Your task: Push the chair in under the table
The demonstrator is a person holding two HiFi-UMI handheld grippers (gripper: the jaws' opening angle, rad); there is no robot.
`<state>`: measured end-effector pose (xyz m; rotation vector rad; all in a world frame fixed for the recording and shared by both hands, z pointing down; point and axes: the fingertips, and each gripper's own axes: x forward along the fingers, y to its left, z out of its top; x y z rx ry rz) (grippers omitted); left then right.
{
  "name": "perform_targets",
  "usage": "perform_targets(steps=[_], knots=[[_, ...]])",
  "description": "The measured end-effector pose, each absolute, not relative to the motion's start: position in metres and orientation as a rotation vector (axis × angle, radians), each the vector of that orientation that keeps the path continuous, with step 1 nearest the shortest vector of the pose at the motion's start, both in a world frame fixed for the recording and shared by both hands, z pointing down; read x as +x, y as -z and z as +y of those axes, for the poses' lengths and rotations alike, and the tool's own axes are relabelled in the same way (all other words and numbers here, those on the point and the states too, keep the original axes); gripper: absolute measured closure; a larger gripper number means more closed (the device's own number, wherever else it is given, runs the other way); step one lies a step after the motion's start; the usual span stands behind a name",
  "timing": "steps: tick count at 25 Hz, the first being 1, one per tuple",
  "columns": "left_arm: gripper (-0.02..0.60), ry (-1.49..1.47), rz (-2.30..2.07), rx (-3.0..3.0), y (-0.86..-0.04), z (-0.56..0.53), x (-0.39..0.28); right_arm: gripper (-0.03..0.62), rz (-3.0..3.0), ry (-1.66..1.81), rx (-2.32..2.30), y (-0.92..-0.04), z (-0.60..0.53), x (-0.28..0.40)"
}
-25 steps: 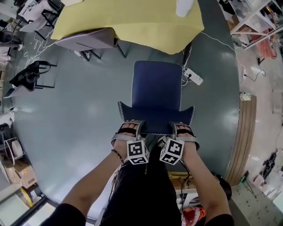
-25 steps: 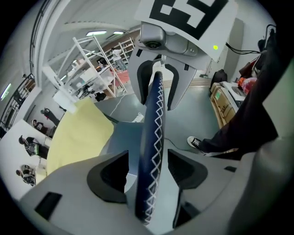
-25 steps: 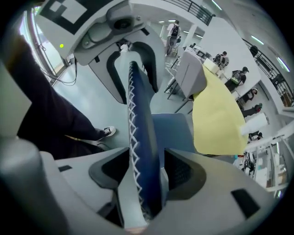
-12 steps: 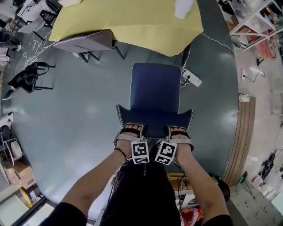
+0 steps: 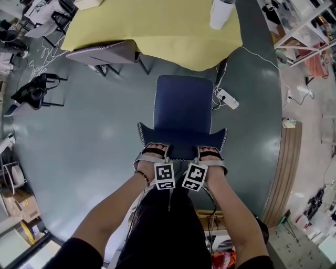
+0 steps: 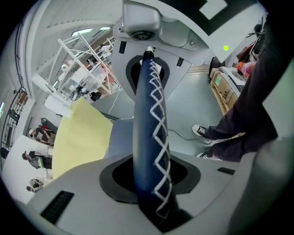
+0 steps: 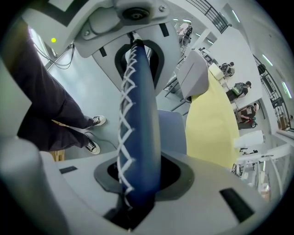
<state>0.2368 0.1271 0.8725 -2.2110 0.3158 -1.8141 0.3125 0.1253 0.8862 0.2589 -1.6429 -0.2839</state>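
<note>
A dark blue chair [image 5: 182, 105] with white stitching stands on the grey floor, its seat facing the yellow-clothed table [image 5: 157, 26]. Its backrest top [image 5: 181, 139] is nearest me. My left gripper [image 5: 153, 151] sits over the left part of that top edge and my right gripper [image 5: 210, 153] over the right part. In the left gripper view the stitched backrest edge [image 6: 149, 137] fills the gap between the jaws. The right gripper view shows the same edge [image 7: 140, 137] clamped. Both pairs of jaws have just been closing onto the backrest.
A grey chair [image 5: 102, 51] is tucked at the table's left side. A white power strip [image 5: 227, 97] lies on the floor right of the blue chair. A white cup [image 5: 219, 13] stands on the table. A raised wooden edge [image 5: 286, 168] runs along the right.
Both grippers have sunk onto the backrest top and their jaws have closed on it. The right gripper has shifted left, nearer the left one.
</note>
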Motion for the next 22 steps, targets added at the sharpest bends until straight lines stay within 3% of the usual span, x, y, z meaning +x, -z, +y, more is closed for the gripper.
perform_targets(steps=[22], knots=[[0.451,1.798,0.319,-2.223,-0.873,0.014,0.228,0.474,-1.656,0.261,0.239,-0.888,0.012,0.3]])
